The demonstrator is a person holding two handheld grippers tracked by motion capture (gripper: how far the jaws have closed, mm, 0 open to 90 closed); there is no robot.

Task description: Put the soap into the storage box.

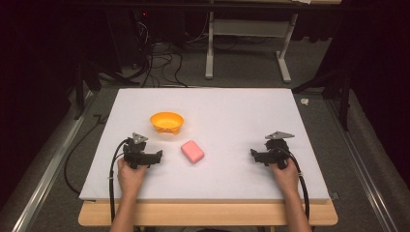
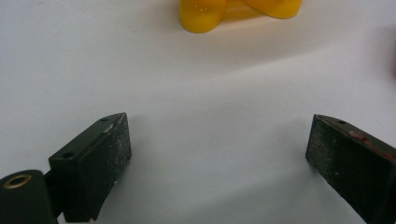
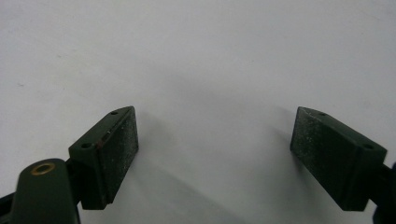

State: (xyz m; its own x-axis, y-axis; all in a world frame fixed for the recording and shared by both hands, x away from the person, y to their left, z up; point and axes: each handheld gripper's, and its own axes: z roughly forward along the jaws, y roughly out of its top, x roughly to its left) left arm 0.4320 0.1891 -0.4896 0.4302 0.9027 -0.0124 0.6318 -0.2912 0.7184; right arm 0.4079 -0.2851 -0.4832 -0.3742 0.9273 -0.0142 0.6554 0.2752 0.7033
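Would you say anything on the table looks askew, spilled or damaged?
Nothing stands out. The bowl sits upright, the pink block lies flat beside it, apart, and both grippers rest open on the white board.

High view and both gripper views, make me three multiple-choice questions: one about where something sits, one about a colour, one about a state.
1. Where does the pink rectangular soap-like block lie?
A. inside the bowl
B. on the white table cover, nearer the person than the bowl
C. on the floor

2. What colour is the small plastic bowl?
A. orange-yellow
B. blue
C. green

3. How do the jaws of the left gripper stand?
A. shut on the block
B. shut on nothing
C. wide apart, with nothing between

Answers: 1 B, the high view shows the block on the cover, below and to the right of the bowl. 2 A, its rim and feet show orange-yellow. 3 C, the left gripper view shows bare cover between the two black jaws.
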